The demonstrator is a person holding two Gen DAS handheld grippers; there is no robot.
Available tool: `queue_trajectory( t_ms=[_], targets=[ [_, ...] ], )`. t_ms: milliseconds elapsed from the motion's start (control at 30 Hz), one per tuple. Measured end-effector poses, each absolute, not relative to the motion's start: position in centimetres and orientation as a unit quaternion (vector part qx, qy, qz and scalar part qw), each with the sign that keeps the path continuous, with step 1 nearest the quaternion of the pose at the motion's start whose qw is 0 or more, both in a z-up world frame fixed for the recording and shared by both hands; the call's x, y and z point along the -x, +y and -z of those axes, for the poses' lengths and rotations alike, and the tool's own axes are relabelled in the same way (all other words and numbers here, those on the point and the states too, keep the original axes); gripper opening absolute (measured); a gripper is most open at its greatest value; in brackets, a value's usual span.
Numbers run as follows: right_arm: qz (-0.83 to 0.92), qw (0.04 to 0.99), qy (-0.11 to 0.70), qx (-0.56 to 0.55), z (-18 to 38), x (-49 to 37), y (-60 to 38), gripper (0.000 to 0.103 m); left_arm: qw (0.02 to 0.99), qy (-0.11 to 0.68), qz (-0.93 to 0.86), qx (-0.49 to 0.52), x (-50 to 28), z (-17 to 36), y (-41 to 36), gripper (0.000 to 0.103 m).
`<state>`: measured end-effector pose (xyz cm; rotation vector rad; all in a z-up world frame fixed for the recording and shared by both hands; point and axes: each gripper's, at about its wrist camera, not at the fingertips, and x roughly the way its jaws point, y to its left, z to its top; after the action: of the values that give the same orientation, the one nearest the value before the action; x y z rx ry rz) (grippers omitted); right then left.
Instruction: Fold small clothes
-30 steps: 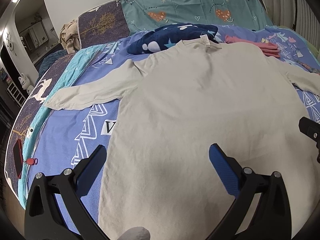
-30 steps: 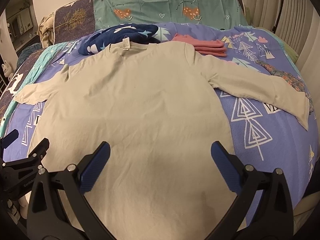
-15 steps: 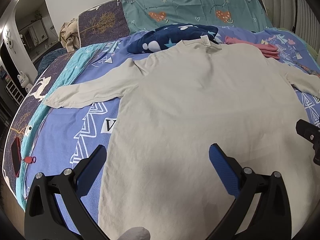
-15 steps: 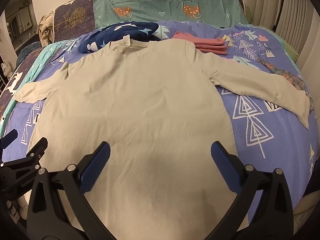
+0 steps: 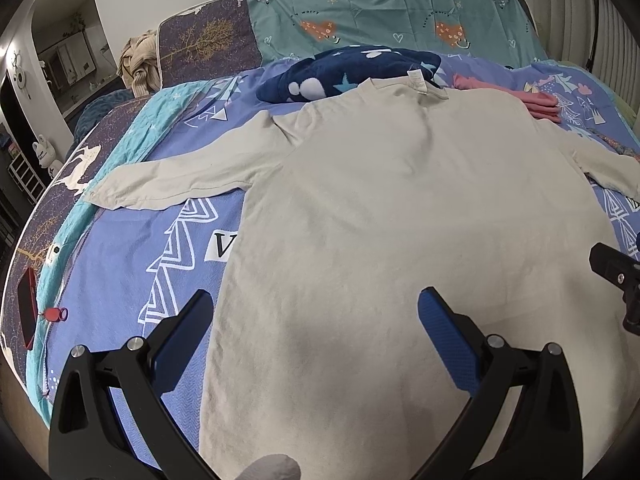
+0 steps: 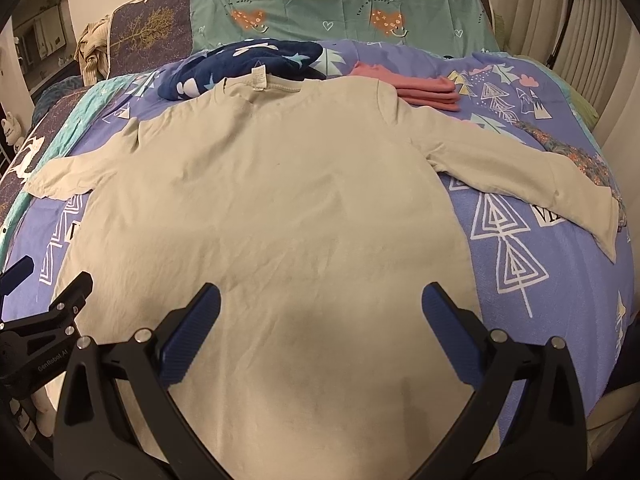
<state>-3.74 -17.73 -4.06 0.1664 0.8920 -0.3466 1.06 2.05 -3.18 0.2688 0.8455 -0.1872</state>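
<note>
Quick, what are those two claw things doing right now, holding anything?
Left gripper: open, holding nothing, above the beige shirt.
Right gripper: open, holding nothing, above the same shirt.

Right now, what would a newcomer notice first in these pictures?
First, the beige long-sleeved shirt spread flat on the blue patterned bedspread, sleeves out to both sides. Near its collar lie a navy star blanket and folded pink clothes. Both grippers hover over the hem, jaws open.
</note>
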Motion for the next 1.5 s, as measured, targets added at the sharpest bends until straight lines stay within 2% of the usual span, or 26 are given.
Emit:
queue_trajectory(
  t_ms=[367, 567, 767, 833, 867, 933, 1100, 1167, 1200, 1333, 1500],
  targets=[
    [0.167, 0.883, 0.434, -0.069, 4.1, 3.0, -17.0, 0.101, 0.899, 0.416, 0.109, -0.087, -2.1, 3.9, 4.2, 0.102],
    [0.161, 0.884, 0.435, -0.058, 4.1, 2.2, -16.5, 0.101, 0.894, 0.418, 0.160, 0.029, -4.3, 4.0, 8.8, 0.102],
    [0.165, 0.881, 0.439, -0.056, 4.6, 1.3, -16.8, 0.101, 0.891, 0.419, 0.098, 0.144, -8.0, 4.0, 17.8, 0.101],
    [0.169, 0.878, 0.444, -0.058, 5.0, 0.9, -17.1, 0.101, 0.885, 0.423, 0.064, 0.182, -9.5, 4.1, 21.4, 0.093],
    [0.171, 0.876, 0.447, -0.060, 5.3, 0.6, -17.2, 0.101, 0.883, 0.424, 0.052, 0.193, -10.3, 4.1, 23.0, 0.084],
    [0.172, 0.874, 0.451, -0.060, 5.6, 0.2, -17.3, 0.101, 0.878, 0.426, 0.031, 0.216, -12.4, 4.3, 26.3, 0.077],
    [0.172, 0.869, 0.460, -0.052, 6.4, -0.8, -17.4, 0.101, 0.843, 0.426, 0.020, 0.329, -17.8, 5.7, 33.3, 0.035],
    [0.175, 0.867, 0.464, -0.051, 6.7, -1.1, -17.5, 0.101, 0.843, 0.417, 0.002, 0.341, -20.0, 6.3, 34.8, 0.028],
    [0.177, 0.865, 0.466, -0.051, 6.8, -1.2, -17.6, 0.101, 0.843, 0.413, -0.011, 0.343, -21.1, 6.6, 35.5, 0.025],
    [0.190, 0.858, 0.474, -0.052, 7.4, -1.7, -18.4, 0.101, 0.827, 0.427, -0.050, 0.362, -25.4, 8.4, 37.3, 0.025],
    [0.205, 0.852, 0.478, -0.058, 7.8, -2.4, -19.5, 0.101, 0.836, 0.420, -0.106, 0.336, -28.7, 8.9, 38.8, 0.025]
  ],
)
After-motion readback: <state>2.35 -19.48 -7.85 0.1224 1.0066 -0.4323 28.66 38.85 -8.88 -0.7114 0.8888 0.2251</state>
